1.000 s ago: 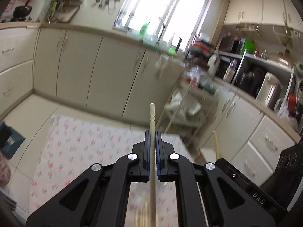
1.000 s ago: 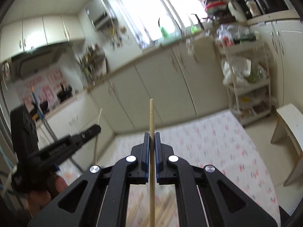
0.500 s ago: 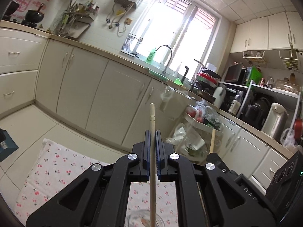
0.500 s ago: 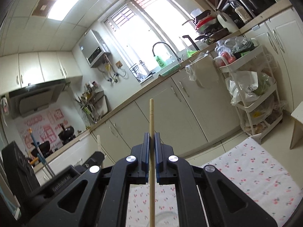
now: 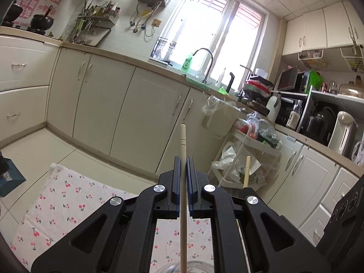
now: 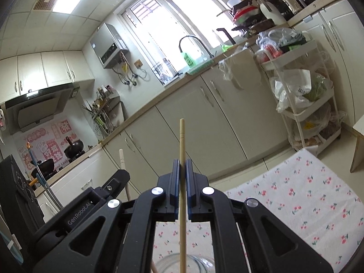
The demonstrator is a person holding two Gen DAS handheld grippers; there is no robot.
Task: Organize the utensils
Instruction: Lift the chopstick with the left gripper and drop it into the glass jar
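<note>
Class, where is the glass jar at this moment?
In the right wrist view the glass jar sits at the bottom edge, under the right gripper, on the cherry-print cloth, below the held chopstick.

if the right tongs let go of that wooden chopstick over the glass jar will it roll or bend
The chopstick looks stiff: it stands straight above the right tongs. Round and slim, so it would probably roll on the cherry-print cloth. In the glass jar it should just lean.
</note>
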